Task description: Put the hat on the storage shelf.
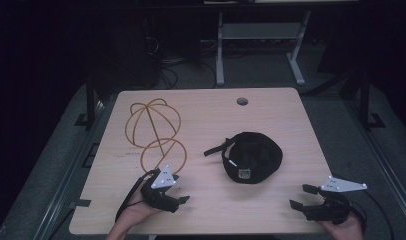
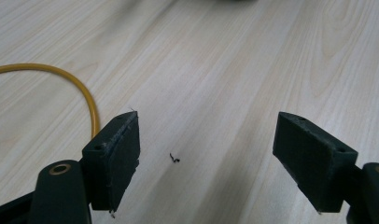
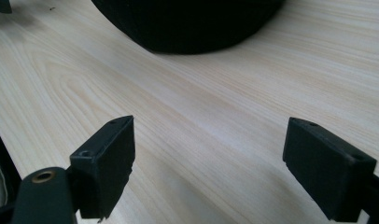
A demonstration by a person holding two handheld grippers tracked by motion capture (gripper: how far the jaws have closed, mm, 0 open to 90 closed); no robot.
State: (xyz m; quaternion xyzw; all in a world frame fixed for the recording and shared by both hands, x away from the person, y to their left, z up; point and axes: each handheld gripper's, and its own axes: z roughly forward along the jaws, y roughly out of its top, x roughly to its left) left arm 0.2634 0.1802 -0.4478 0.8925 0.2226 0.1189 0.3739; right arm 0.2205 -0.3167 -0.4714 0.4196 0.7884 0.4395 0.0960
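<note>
One black cap [image 1: 252,156] lies on the table, ahead of the right gripper [image 1: 302,196] and clear of its jaws, which stand wide apart with nothing between them; in the right gripper view the cap [image 3: 187,23] sits beyond the gap. One yellow wire frame [image 1: 155,131] stands just beyond the left gripper [image 1: 182,194], whose jaws are likewise spread and empty; a wire loop [image 2: 61,81] curves past one jaw. Two grippers, two hands. Surface: pale wood-grain table [image 1: 211,210]; surroundings dark, with a grey floor and a white desk frame [image 1: 261,35] behind.

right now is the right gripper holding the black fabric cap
No, the right gripper has open jaws with nothing between them, and the black fabric cap lies apart from it on the light wooden table.
</note>
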